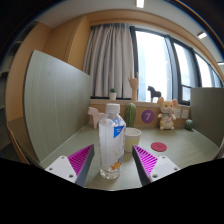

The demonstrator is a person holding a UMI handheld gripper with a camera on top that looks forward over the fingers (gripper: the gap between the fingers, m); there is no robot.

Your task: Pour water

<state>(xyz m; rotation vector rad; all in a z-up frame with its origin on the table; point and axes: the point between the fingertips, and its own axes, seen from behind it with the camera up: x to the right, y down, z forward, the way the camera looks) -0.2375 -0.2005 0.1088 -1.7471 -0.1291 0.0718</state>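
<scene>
A clear plastic water bottle [112, 140] with a white cap and a blue-and-orange label stands upright on the light table [190, 150]. It stands between my gripper's [112, 163] two fingers, with a gap at either side. The magenta pads [80, 160] are apart from the bottle, so the gripper is open. A white cup [133, 140] stands just behind the bottle, to its right, partly hidden by it.
A red round lid or coaster [158, 147] lies on the table right of the cup. Toys stand at the back: a plush bear [167, 114], a purple block [147, 116], a wooden hand model [133, 88]. Grey partition panels [55, 95] enclose the table's left and right.
</scene>
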